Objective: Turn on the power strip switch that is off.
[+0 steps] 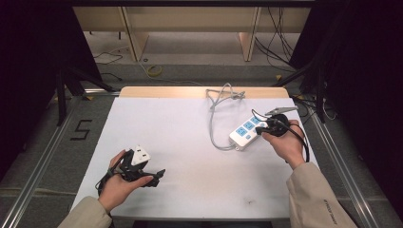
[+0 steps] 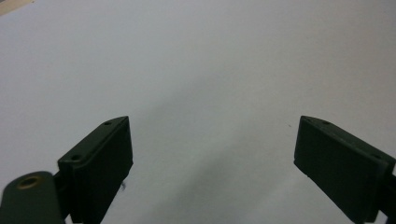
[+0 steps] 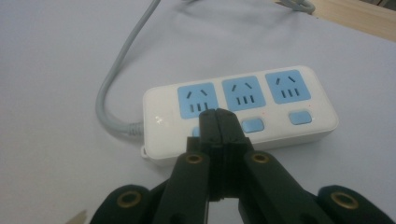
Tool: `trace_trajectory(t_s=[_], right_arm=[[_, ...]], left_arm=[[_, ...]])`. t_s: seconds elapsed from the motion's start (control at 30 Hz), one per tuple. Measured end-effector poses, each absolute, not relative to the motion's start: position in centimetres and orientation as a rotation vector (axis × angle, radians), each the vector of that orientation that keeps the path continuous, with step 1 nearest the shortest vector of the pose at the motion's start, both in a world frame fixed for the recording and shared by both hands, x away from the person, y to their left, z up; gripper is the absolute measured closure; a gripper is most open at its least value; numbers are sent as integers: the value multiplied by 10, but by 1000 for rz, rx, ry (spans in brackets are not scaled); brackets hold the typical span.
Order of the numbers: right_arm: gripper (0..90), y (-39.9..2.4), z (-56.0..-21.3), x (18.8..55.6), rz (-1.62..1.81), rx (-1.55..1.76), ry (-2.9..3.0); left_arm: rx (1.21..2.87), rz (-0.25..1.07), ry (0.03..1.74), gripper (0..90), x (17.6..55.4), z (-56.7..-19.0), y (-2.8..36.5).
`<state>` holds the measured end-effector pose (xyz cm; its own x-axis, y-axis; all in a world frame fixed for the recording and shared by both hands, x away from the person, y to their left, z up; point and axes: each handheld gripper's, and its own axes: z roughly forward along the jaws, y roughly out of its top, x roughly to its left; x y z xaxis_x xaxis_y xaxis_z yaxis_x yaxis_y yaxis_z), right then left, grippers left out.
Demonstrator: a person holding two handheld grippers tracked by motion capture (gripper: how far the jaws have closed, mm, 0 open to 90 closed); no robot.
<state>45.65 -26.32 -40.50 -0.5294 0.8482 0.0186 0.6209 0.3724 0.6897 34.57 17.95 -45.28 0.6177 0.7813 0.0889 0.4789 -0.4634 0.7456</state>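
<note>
The white power strip point(image 1: 247, 130) lies toward the right side of the white surface point(image 1: 190, 142). Its long axis runs from near-left to far-right, sockets facing up, and its grey cord point(image 1: 213, 123) leaves the near-left end and curls to the far edge. The right claw point(image 3: 219, 122) is pressed together, gripping nothing, its tip at the strip's leftmost blue switch. The left claw point(image 2: 212, 154) is spread wide over bare surface at the near left.

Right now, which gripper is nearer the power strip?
Right. The right gripper has its shut tips over the power strip, by a button. The left gripper sits across the table, well apart.
</note>
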Motion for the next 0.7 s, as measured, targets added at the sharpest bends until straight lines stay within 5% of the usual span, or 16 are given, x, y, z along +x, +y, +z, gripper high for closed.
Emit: trace_trajectory(t_s=[0.7], right_arm=[[900,-259,-404,469,918,1293,2307]], left_arm=[[2144,557,986,114,346,-453,179]])
